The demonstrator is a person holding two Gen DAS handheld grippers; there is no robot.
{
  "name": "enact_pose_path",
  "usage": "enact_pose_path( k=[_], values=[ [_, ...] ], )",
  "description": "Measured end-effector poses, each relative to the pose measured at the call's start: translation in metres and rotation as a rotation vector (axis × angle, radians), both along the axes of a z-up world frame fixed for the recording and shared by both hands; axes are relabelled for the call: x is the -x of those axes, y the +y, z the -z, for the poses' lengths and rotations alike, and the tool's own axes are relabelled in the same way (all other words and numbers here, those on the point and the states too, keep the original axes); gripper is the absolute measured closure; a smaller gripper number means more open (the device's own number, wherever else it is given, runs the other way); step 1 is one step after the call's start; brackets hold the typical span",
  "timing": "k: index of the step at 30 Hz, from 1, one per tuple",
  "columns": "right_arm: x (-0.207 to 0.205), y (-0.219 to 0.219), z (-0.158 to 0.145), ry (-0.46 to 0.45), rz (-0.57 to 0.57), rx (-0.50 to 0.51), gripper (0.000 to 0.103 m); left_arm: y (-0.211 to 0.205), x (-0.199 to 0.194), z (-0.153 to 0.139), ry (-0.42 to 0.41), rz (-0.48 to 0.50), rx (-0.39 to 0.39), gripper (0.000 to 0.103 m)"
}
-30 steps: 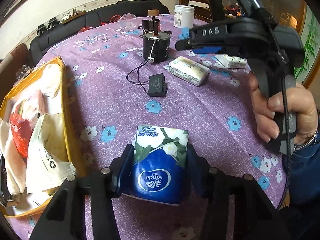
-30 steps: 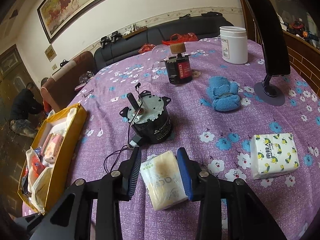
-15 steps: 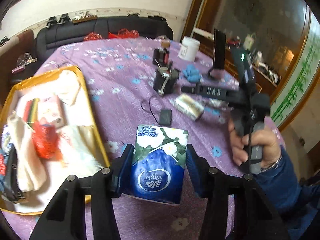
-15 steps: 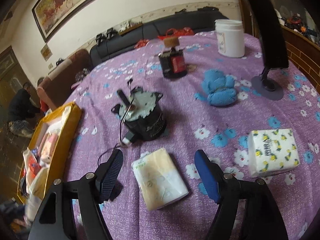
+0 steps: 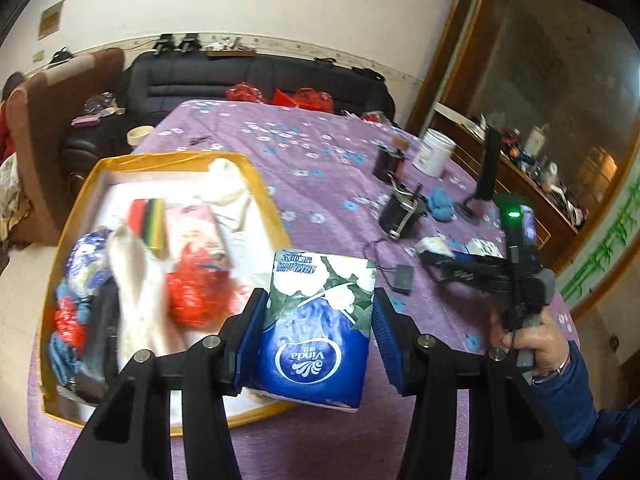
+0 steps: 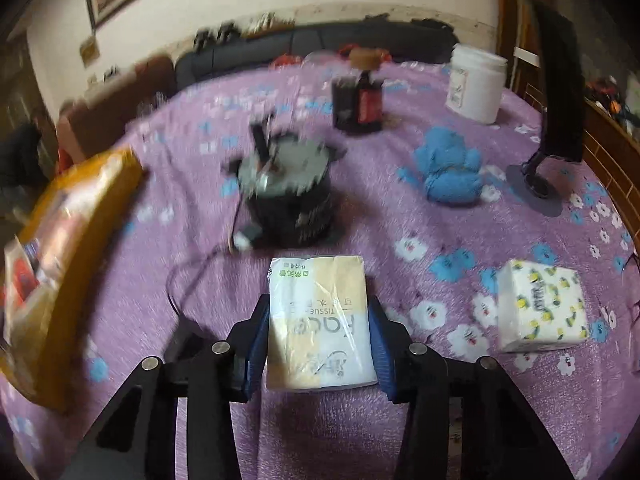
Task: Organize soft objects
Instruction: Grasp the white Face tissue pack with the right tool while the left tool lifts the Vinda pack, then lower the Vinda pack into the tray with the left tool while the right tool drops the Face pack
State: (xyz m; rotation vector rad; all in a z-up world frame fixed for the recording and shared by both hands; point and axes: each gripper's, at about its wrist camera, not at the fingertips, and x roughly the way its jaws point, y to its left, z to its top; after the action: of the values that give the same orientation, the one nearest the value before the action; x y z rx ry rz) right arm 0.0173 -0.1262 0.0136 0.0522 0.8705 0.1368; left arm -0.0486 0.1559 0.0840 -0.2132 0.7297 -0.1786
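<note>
A: Carrying: left gripper (image 5: 318,326) clamps the Vinda pack (image 5: 318,320) above the box (image 5: 264,184) rim.

B: Right gripper (image 6: 318,334) grips a tissue pack (image 6: 320,320) over the table (image 6: 400,420); next, release inside the box.

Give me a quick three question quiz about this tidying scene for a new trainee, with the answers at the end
1. Multiple choice: What does the left gripper hold? A) blue towel B) blue Vinda tissue pack C) white jar
2. True or false: The right gripper is closed on the beige tissue pack.
3. Fill in: The pack with the lemon print lies on the ______ tablecloth.

Key: 1 B. 2 True. 3 purple.
</note>
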Motion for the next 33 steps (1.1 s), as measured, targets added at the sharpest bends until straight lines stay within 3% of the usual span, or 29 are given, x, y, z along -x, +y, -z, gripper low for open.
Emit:
enact_pose_path(
  k=[6,11,14,18,23,33],
  values=[
    [0.018,-0.012,-0.032,-0.149,0.011,-0.188,0.054,0.022,0.003,0.001,-0.017,-0.046,0.013,0.052],
    [0.027,0.022,-0.04,-0.086,-0.119,-0.288,0.054,0.041,0.006,0.006,-0.023,-0.098,0.011,0.052],
    [0.034,0.064,-0.046,-0.029,-0.235,-0.322,0.054,0.053,0.005,0.011,-0.02,-0.129,0.014,0.052],
    [0.038,0.119,-0.046,0.018,-0.355,-0.314,0.053,0.066,0.007,0.017,-0.018,-0.154,0.02,0.052],
    [0.033,0.172,-0.039,0.062,-0.42,-0.296,0.053,0.081,0.011,0.022,-0.024,-0.195,0.015,0.052],
    [0.017,0.221,-0.023,0.041,-0.421,-0.221,0.053,0.095,0.006,0.036,-0.019,-0.204,0.015,0.052]
  ],
)
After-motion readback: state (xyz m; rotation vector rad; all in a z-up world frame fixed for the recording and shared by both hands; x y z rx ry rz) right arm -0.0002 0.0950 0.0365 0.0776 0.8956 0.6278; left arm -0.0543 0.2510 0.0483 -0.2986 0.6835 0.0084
